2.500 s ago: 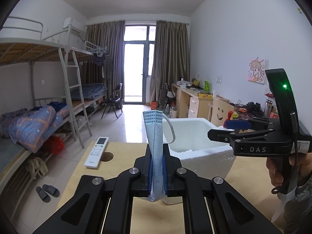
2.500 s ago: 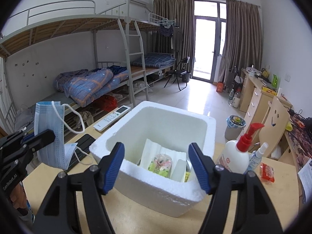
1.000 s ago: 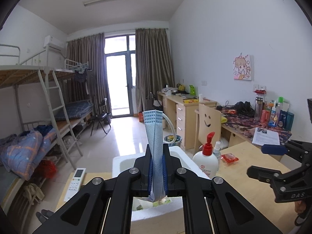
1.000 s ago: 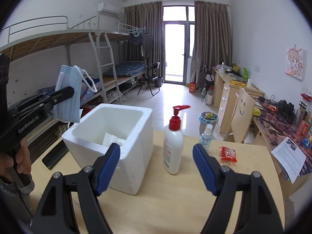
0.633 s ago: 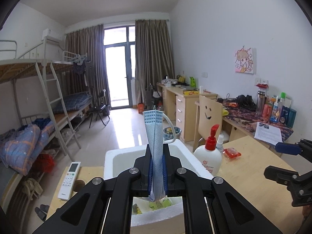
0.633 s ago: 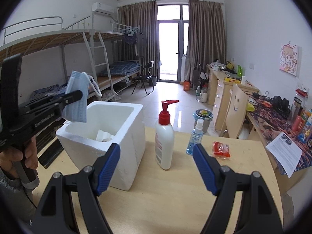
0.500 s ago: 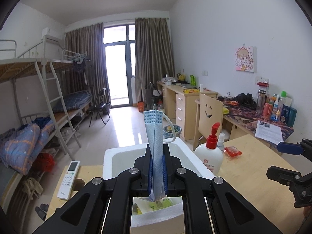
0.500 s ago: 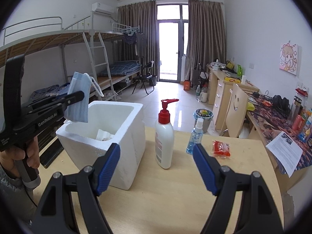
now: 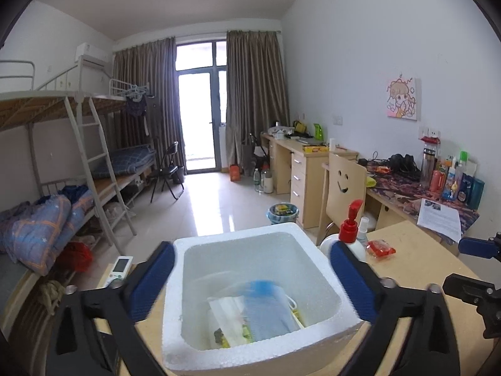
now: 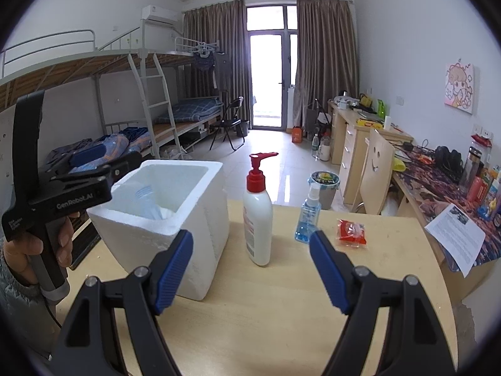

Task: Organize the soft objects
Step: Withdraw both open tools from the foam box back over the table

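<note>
Half a second back the pale blue pleated face mask (image 9: 266, 308) was standing upright, pinched between the blue pads of the left gripper (image 9: 250, 277); now those jaws have just been springing wide apart and nothing is sitting between them. The mask is dropping, blurred, into the white foam box (image 9: 325, 347) directly below that gripper, landing on a white packet and some small wrapped items already lying at the bottom. From the right wrist view a corner of it is showing just inside the box wall.

So I am judging this one soft item as good as stowed, and the sorting as well under way.

The mask itself is looking thin, limp and crumpled, with a white ear loop trailing at its right side.

The right gripper (image 10: 250, 266) is hanging with its jaws spread and empty, over the light wooden table (image 10: 281, 313), pointing between the box and the white pump bottle with the red top (image 10: 256, 216).

A little farther off, a small red crinkly packet (image 10: 350, 230) is lying on the table beside a clear blue spray bottle (image 10: 308, 219). Whether that packet counts as soft I cannot say for certain, but it is looking like the likeliest thing left to gather; the bottles are looking rigid and are probably staying put.
</note>
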Action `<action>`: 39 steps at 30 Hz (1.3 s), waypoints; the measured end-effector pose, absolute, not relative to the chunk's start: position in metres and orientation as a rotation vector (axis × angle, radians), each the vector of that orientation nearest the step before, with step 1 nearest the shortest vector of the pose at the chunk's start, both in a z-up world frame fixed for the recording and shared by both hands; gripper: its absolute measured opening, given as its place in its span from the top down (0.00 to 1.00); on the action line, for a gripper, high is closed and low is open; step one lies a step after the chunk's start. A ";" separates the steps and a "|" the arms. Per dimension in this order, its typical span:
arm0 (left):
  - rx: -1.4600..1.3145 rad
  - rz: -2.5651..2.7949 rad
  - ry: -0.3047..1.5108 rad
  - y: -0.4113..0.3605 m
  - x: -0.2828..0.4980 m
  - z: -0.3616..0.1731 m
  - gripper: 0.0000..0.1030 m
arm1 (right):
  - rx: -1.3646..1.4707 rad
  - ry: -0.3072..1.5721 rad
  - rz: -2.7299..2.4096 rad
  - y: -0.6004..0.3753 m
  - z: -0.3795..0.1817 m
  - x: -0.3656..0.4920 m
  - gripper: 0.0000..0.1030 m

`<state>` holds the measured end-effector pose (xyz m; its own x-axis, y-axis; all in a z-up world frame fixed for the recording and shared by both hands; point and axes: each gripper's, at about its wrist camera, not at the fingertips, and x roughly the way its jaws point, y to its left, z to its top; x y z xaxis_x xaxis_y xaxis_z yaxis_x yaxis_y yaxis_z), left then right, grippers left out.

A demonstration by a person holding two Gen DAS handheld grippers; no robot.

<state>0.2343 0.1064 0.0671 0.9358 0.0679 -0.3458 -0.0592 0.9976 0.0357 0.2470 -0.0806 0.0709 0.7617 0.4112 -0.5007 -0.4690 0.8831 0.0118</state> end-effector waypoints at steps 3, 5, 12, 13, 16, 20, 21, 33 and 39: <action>0.023 0.061 0.358 0.106 0.232 0.067 0.01 | -0.115 0.515 0.483 -0.080 0.072 0.247 0.22; 0.027 0.055 0.362 0.104 0.230 0.069 0.01 | -0.114 0.511 0.485 -0.080 0.073 0.246 0.22; 0.019 0.061 0.341 0.101 0.203 0.079 0.01 | -0.108 0.490 0.494 -0.081 0.079 0.229 0.22; 0.017 0.061 0.335 0.100 0.198 0.080 0.01 | -0.109 0.485 0.495 -0.082 0.080 0.225 0.22; 0.021 0.061 0.322 0.097 0.183 0.085 0.01 | -0.109 0.470 0.497 -0.083 0.084 0.214 0.22; 0.035 0.065 0.308 0.092 0.161 0.089 0.01 | -0.106 0.451 0.502 -0.087 0.088 0.197 0.21; 0.037 0.065 0.306 0.091 0.155 0.090 0.01 | -0.106 0.449 0.503 -0.087 0.088 0.193 0.16; 0.057 0.048 0.269 0.076 0.095 0.100 0.01 | -0.112 0.392 0.498 -0.089 0.099 0.148 0.00; 0.049 0.049 0.235 0.076 0.069 0.106 0.01 | -0.134 0.352 0.500 -0.087 0.105 0.118 0.00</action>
<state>0.0686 0.0762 0.1058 0.9713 0.0539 -0.2319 -0.0424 0.9976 0.0540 0.1181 -0.0874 0.1045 0.8190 0.4452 -0.3619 -0.4908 0.8703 -0.0403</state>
